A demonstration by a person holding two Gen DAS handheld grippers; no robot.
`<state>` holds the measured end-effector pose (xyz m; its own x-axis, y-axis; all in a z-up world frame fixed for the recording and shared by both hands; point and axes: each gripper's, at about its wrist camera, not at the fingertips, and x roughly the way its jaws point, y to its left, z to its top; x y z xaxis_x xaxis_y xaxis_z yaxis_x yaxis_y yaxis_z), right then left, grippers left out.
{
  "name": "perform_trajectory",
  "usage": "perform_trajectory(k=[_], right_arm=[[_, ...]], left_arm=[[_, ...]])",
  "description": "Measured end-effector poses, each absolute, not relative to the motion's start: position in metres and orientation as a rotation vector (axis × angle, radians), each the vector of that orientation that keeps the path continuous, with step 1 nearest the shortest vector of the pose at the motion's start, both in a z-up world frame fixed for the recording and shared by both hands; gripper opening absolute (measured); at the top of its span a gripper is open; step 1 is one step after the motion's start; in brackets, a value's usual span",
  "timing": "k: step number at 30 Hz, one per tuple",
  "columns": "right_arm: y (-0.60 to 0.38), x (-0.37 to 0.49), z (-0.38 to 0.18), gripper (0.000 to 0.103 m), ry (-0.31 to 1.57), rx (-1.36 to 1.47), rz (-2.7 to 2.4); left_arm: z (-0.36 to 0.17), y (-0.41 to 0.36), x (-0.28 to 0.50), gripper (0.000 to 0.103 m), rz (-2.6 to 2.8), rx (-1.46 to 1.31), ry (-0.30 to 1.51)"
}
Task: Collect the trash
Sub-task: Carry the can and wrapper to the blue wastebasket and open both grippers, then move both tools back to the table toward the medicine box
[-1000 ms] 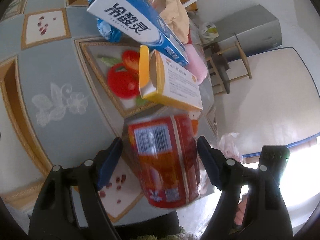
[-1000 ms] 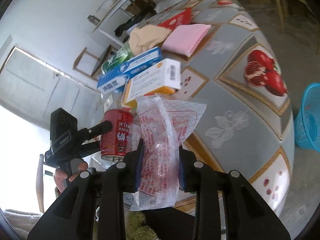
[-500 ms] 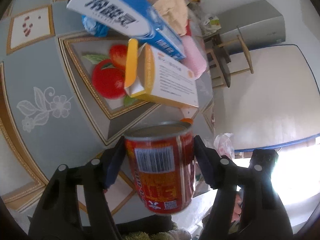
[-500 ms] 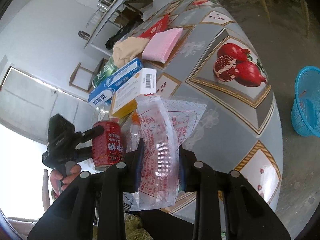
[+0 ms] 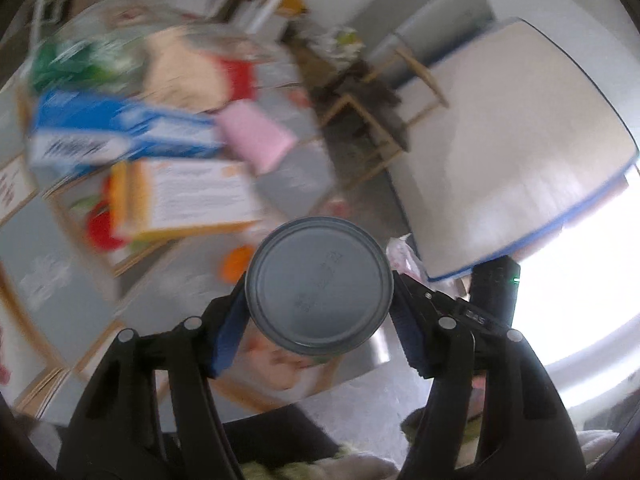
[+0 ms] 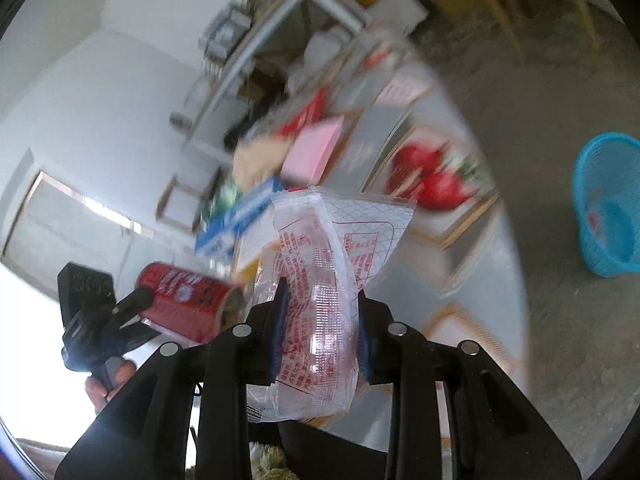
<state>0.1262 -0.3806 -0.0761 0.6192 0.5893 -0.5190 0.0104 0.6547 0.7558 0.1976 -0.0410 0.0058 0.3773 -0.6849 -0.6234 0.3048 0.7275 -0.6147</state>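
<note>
Can (image 5: 319, 287) sits clamped across its side walls in left claw (image 5: 320, 316), lifted off desk (image 5: 60, 248): rigid, light, slick metal. Wrapper (image 6: 320, 300) pinched mid-body in right claw (image 6: 318, 330): limp, weightless, crinkly.

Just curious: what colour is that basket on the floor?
Bright blue basket, clearest in the right wrist view.

Red can (image 6: 186, 306) tilted on its side; clear red-printed plastic wrapper (image 6: 320, 300) hangs crumpled.
</note>
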Motion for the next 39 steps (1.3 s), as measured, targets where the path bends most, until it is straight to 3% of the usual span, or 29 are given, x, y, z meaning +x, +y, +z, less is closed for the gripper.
perform_trajectory(k=[5, 10, 20, 23, 24, 27, 39], right_arm=[[-0.491, 0.094, -0.078, 0.028, 0.723, 0.896, 0.118], [-0.566, 0.093, -0.135, 0.028, 0.807, 0.968, -0.095], [-0.636, 0.165, -0.300, 0.032, 1.116, 1.102, -0.326], [-0.651, 0.184, -0.326, 0.049, 1.147, 1.124, -0.368], [-0.659, 0.187, -0.333, 0.056, 1.146, 1.134, -0.395], [-0.674, 0.188, -0.346, 0.063, 1.138, 1.160, -0.450], [-0.679, 0.169, -0.341, 0.064, 1.100, 1.101, -0.439]], left_arm=[[0.037, -0.129, 0.208, 0.062, -0.819, -0.329, 0.968], [0.036, -0.248, 0.236, 0.062, -0.961, -0.188, 1.030], [-0.086, -0.453, 0.302, 0.062, -0.896, 0.037, 1.327], [-0.116, -0.489, 0.320, 0.062, -0.867, 0.051, 1.369], [-0.125, -0.498, 0.326, 0.065, -0.849, 0.039, 1.383], [-0.127, -0.503, 0.338, 0.072, -0.823, -0.046, 1.365], [-0.064, -0.456, 0.318, 0.072, -0.970, -0.120, 1.263]])
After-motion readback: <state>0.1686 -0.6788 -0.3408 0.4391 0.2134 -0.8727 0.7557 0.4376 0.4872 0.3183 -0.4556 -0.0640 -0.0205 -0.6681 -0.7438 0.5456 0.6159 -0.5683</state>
